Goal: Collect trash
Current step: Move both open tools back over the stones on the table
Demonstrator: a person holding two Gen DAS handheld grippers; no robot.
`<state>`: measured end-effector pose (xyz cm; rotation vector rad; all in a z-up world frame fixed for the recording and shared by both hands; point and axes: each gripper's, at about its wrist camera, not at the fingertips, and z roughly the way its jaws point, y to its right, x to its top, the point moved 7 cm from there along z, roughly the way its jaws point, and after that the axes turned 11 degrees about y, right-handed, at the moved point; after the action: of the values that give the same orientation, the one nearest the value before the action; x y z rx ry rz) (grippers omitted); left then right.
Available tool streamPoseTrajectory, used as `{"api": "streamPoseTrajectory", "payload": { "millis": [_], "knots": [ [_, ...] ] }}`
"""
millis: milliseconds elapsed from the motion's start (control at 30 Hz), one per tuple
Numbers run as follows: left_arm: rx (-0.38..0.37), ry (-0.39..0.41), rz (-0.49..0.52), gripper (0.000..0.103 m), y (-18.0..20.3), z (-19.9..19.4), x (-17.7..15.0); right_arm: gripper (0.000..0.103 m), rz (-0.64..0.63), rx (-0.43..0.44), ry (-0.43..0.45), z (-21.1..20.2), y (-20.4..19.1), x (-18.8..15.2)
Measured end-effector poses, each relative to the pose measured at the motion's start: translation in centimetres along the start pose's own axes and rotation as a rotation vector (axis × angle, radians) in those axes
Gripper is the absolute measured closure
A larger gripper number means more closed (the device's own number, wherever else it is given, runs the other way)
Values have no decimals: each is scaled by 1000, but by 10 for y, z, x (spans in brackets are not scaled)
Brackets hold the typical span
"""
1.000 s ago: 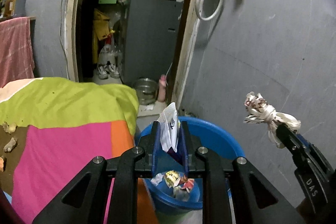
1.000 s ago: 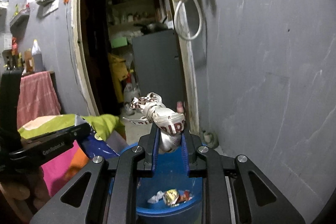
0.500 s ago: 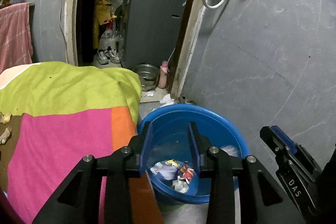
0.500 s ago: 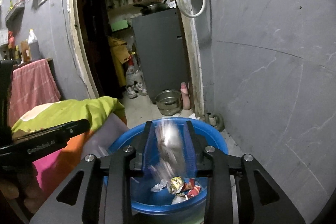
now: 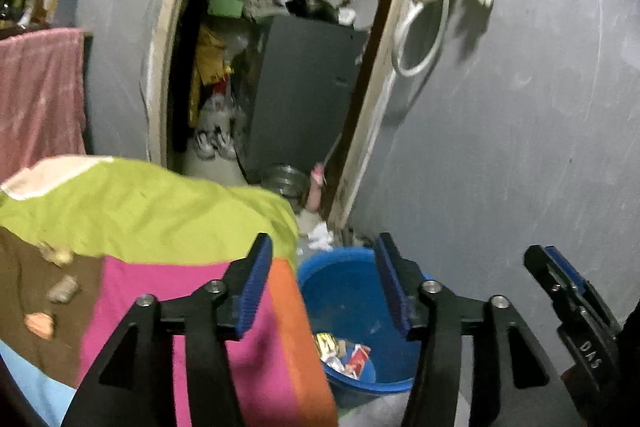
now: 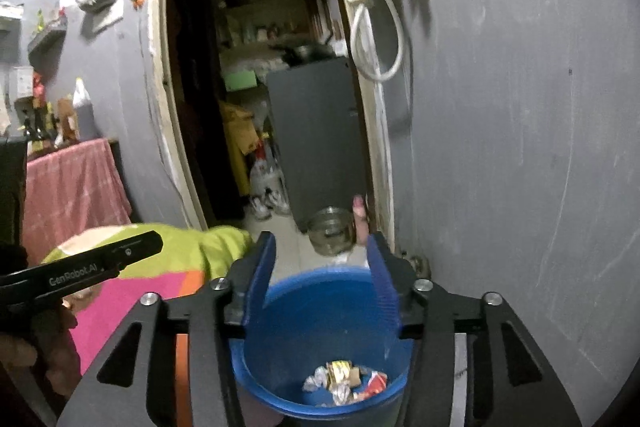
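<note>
Both grippers empty above the blue bin — remaining scraps lie on the bedspread to the left.

The left gripper [image 5: 324, 283] and the right gripper [image 6: 322, 281] hang over the blue bin [image 6: 280, 311], jaws parting, nothing between the pads of either. Collected trash [image 6: 346, 381] sits at the bin bottom — crumpled wrappers, loosely piled. Small scraps [image 5: 60, 287] rest on the brown patch of the bedspread [image 5: 160, 211], far left in the left wrist view and well apart from the bin. Judged risks: the bin stands just beside the bedspread edge, so a sweep leftward toward the scraps could knock its rim and tip it; the scraps look small and lie on soft cloth, so a closing jaw may pinch fabric with them or miss; the two grippers hang near each other and could collide if both turn left together.
</note>
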<state>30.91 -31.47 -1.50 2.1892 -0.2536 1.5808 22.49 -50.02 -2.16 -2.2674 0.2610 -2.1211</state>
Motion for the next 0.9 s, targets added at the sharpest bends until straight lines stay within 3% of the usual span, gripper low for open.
{"api": "streamPoseTrajectory", "payload": {
  "millis": [100,200,233,467,533,600,900],
  "knots": [
    [12,56,-1,43,-10,-20,19,46,-5,18,51,-10,-15,20],
    [25,124,-4,29,-21,-45,40,27,-7,37,99,-21,-31,37],
    [27,140,-4,25,-24,-51,46,26,-9,47,118,-25,-38,44],
    [68,243,28,21,-50,-104,74,8,-17,93,198,-48,-77,72],
    [76,263,29,11,-59,-117,78,0,-17,105,219,-55,-86,77],
    [82,291,21,6,-67,-129,81,0,-18,124,238,-62,-97,81],
    [119,339,2,3,-111,-174,91,0,-41,184,269,-77,-147,85]
  ]
}}
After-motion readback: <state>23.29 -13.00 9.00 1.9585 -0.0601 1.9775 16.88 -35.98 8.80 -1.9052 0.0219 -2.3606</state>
